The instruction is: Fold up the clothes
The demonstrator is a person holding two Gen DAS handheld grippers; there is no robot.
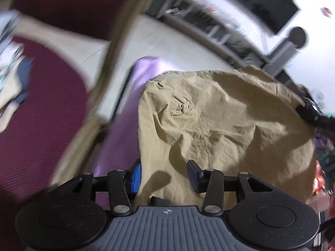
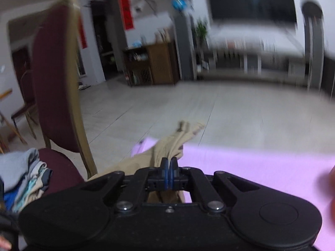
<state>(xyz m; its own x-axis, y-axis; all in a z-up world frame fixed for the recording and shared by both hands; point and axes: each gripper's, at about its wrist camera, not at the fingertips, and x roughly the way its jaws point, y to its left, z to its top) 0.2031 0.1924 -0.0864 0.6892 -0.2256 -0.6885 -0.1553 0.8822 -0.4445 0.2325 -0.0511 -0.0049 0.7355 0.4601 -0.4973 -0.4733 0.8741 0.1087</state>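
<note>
Khaki garment [image 1: 219, 121] near edge hidden behind left tongs [image 1: 164, 175], half open above it; right tongs [image 2: 169, 168] clamped on bunched khaki cloth, raised above lilac surface [image 2: 251, 167].

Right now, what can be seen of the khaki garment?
The khaki garment is a crumpled tan piece of thin woven-looking cloth with a stitched seam down its middle. It spreads wrinkled over a lilac sheet. The right hand-held gripper is shut on a bunched fold of it, the fabric drawn into pleats beyond the pads. The left hand-held gripper stands open over its near edge, which lies between the fingers; whether they touch it I cannot tell.
</note>
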